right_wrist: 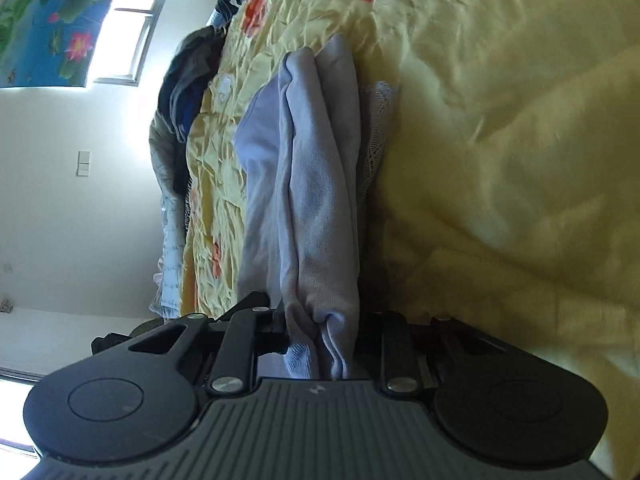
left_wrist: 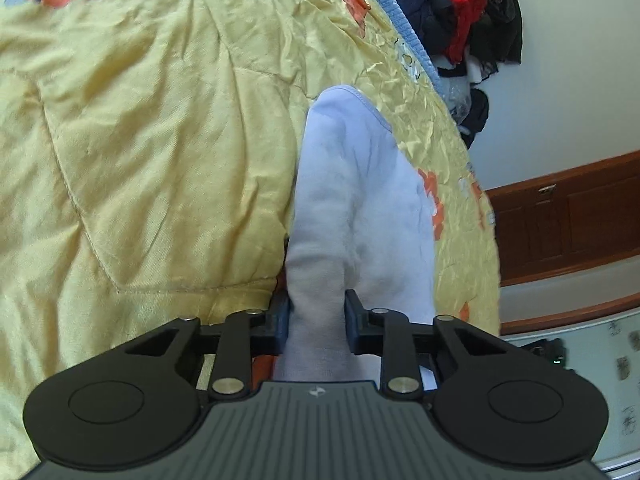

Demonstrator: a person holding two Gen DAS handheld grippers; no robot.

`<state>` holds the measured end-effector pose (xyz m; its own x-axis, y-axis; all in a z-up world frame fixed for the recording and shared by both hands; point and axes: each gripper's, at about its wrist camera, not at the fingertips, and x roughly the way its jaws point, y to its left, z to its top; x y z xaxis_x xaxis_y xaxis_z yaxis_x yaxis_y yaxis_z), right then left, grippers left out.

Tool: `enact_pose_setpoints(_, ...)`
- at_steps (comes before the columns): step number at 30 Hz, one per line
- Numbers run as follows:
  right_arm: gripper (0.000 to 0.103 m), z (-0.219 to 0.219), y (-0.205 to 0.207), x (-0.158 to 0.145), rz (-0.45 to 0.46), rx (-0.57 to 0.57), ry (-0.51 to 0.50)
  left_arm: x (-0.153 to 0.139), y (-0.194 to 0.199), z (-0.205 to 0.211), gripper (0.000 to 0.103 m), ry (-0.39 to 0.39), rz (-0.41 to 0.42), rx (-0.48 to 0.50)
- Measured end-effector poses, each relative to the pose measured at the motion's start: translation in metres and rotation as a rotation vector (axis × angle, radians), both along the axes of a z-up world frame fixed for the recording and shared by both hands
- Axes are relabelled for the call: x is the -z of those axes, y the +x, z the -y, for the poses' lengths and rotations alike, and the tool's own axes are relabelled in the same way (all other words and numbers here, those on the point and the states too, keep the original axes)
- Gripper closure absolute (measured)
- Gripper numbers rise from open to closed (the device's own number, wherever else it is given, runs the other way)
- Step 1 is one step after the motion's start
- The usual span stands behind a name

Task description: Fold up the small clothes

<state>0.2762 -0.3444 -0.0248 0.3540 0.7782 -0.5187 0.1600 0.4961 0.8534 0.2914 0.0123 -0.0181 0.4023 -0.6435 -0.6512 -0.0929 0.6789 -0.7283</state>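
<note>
A small pale lilac-white garment (left_wrist: pixel 356 200) lies on a yellow flowered quilt (left_wrist: pixel 152 140). My left gripper (left_wrist: pixel 317 320) is shut on one end of it; the cloth bunches between the jaws and stretches away ahead. In the right wrist view my right gripper (right_wrist: pixel 324 336) is shut on the folded layers of the same garment (right_wrist: pixel 316 184), which has a lace edge (right_wrist: pixel 376 136) on its right side. The garment hides the fingertips of both grippers.
A pile of dark, red and blue clothes (left_wrist: pixel 452 12) lies at the far edge of the bed. A wooden cabinet (left_wrist: pixel 568 220) stands by the wall. In the right wrist view more clothes (right_wrist: pixel 188 92) sit at the bed's edge under a window (right_wrist: pixel 132 20).
</note>
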Motion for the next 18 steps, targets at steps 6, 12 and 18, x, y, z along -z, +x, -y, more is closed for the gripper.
enact_pose_setpoints(6,0.076,-0.013,0.008,-0.022,0.057,-0.035,-0.006,-0.038,0.001,-0.003,0.081,0.081,0.086,0.008)
enact_pose_setpoints(12,0.076,-0.042,0.005,-0.033,0.11,-0.131,0.05,-0.052,-0.034,-0.035,0.081,0.133,0.145,-0.009)
enact_pose_setpoints(18,0.077,-0.057,-0.014,0.01,0.016,-0.116,0.087,-0.017,-0.049,-0.048,0.081,0.129,0.068,-0.067)
